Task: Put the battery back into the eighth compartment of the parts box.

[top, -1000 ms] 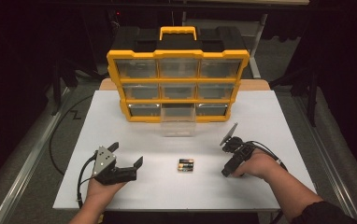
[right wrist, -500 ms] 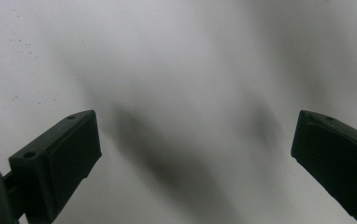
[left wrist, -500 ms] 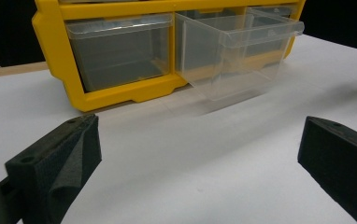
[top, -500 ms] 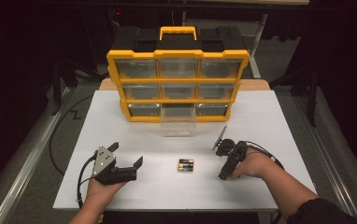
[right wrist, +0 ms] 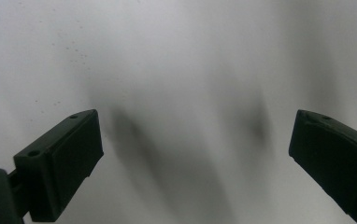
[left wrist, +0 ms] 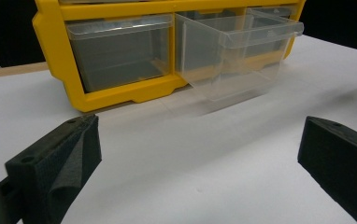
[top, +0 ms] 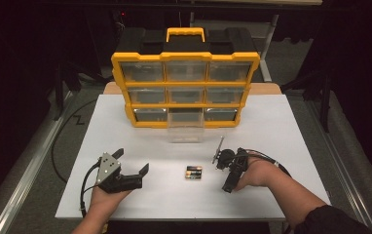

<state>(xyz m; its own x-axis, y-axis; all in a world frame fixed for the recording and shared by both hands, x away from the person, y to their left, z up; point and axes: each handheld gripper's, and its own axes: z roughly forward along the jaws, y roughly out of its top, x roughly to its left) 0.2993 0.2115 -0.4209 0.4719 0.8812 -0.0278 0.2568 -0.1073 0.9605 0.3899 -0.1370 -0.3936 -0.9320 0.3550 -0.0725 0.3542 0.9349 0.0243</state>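
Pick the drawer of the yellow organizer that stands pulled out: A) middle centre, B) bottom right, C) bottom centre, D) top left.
C: in the high view the clear bottom centre drawer juts forward from the yellow organizer over the white table, while the other drawers sit flush; the left gripper view shows it sticking out too.

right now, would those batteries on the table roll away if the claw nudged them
Probably not far: the batteries lie side by side as a flat pack on the white table. They look small and stiff, likely dense for their size, so a nudge would probably slide them.
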